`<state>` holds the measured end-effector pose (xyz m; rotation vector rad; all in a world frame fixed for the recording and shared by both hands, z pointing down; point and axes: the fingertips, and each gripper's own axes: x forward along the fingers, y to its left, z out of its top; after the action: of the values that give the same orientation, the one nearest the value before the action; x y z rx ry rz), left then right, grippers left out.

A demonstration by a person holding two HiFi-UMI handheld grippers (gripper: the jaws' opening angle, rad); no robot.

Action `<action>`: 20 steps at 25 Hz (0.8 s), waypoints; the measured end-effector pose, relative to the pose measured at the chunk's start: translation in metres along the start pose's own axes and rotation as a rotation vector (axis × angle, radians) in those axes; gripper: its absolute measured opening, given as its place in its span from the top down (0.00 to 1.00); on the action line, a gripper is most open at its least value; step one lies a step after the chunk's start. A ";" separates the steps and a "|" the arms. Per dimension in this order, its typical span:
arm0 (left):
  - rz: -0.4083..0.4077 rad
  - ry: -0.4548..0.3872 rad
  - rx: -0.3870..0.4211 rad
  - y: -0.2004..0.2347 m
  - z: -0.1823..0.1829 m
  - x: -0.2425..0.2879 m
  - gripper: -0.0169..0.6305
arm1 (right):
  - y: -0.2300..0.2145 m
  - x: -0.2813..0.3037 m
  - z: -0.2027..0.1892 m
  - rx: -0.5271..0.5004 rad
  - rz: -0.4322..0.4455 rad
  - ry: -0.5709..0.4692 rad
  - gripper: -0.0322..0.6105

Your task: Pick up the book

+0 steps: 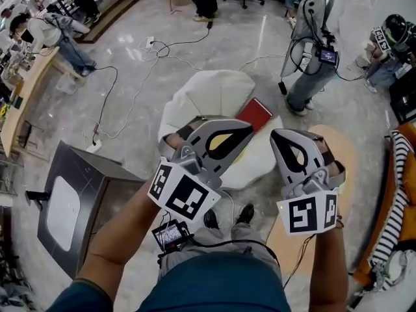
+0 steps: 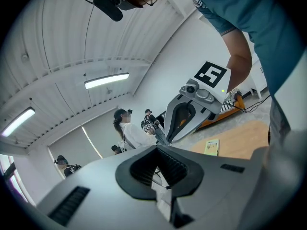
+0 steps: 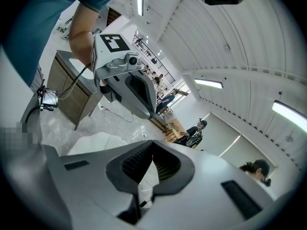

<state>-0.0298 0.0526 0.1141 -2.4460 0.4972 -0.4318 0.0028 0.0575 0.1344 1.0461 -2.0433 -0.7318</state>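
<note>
both grippers closed, nothing held
my left gripper (image 1: 242, 135) and right gripper (image 1: 283, 142) are clamped shut and empty; the red book (image 1: 255, 114) lies just beyond the left tips, on a white cushion (image 1: 214, 86).

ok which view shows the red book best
The head view: the red book lies in plain sight on the white beanbag, cover up. The right gripper view catches only part of the beanbag, with no book visible. The left gripper view points off across the room and misses it.
</note>
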 end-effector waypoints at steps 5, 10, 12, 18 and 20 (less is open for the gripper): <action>0.017 0.029 -0.002 0.005 0.001 0.028 0.97 | -0.018 0.005 -0.022 -0.001 0.021 -0.029 0.93; 0.046 0.061 0.002 0.009 0.004 0.055 0.97 | -0.036 0.009 -0.043 -0.008 0.036 -0.069 0.93; 0.055 0.070 0.007 0.011 0.004 0.066 0.97 | -0.042 0.010 -0.051 -0.010 0.041 -0.083 0.93; 0.077 0.087 0.011 0.011 0.009 0.088 0.97 | -0.053 0.011 -0.070 -0.022 0.057 -0.112 0.93; 0.077 0.093 0.007 0.011 0.008 0.094 0.97 | -0.057 0.014 -0.075 -0.020 0.061 -0.114 0.93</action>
<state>0.0528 0.0066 0.1185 -2.3988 0.6256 -0.5153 0.0823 0.0047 0.1406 0.9460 -2.1501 -0.7951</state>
